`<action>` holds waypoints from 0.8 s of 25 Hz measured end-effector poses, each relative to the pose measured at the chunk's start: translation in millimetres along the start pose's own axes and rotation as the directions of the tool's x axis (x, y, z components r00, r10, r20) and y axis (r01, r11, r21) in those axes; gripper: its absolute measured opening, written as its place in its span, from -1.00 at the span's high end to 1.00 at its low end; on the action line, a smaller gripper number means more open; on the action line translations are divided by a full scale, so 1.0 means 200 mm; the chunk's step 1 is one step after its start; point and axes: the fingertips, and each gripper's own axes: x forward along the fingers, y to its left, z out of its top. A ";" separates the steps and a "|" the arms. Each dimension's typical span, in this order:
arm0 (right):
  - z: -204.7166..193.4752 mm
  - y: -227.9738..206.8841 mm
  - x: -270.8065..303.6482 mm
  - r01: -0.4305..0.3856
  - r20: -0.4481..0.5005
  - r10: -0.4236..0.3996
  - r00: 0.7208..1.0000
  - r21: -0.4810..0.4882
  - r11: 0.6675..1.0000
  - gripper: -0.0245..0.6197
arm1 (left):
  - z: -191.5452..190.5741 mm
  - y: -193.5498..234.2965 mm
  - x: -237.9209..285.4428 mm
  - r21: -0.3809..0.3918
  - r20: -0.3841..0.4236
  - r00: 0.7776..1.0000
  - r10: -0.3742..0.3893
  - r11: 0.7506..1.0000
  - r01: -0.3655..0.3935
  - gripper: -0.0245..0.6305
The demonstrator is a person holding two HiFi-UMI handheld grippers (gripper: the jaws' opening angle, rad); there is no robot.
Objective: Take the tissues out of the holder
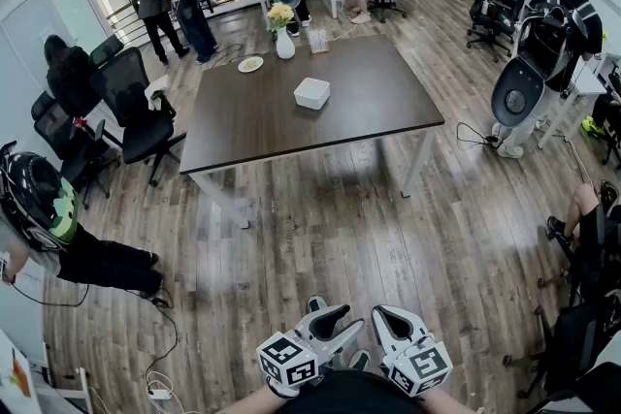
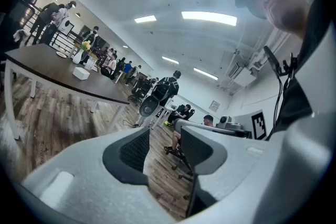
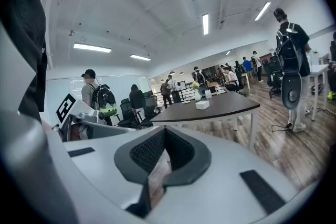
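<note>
Head view: dark brown counter [image 1: 369,102] stands well ahead on the wood floor [image 1: 330,228]. White tissue holder [image 1: 311,93] sits near the counter's middle, untouched. A white vase with yellow flowers [image 1: 283,39] and a small plate [image 1: 250,64] are at the far edge. Left hand-held gripper [image 1: 328,310] and right hand-held gripper [image 1: 388,315] are low at the frame bottom, close to the person's body and well apart from the counter.

Left gripper view: left hand-held gripper [image 2: 163,147] has its jaws spread wide with nothing between them, only floor showing through the gap. Counter [image 2: 47,73] is far off at the left, with the tissue holder [image 2: 80,73] on top.

Right gripper view: right hand-held gripper [image 3: 164,136] has its jaws closed together at the tips, holding nothing. Counter [image 3: 220,108] is ahead, and the tissue holder [image 3: 202,105] rests on it in front of the vase [image 3: 195,93].
</note>
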 end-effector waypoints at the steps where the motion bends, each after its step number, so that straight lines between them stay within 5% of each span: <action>1: 0.00 0.00 0.01 -0.002 -0.003 0.002 1.000 0.000 1.000 0.90 | 0.01 0.01 0.00 -0.001 0.002 1.000 0.003 1.000 -0.003 0.34; 8: 0.06 -0.08 0.24 -0.005 -0.026 0.004 1.000 -0.024 1.000 0.90 | 0.13 0.21 0.08 -0.013 -0.002 1.000 0.002 1.000 -0.002 0.34; 20: 0.46 -0.25 0.96 0.081 0.057 -0.079 0.995 -0.043 0.996 0.89 | 0.71 0.84 0.17 0.057 -0.003 0.999 -0.039 0.998 0.039 0.34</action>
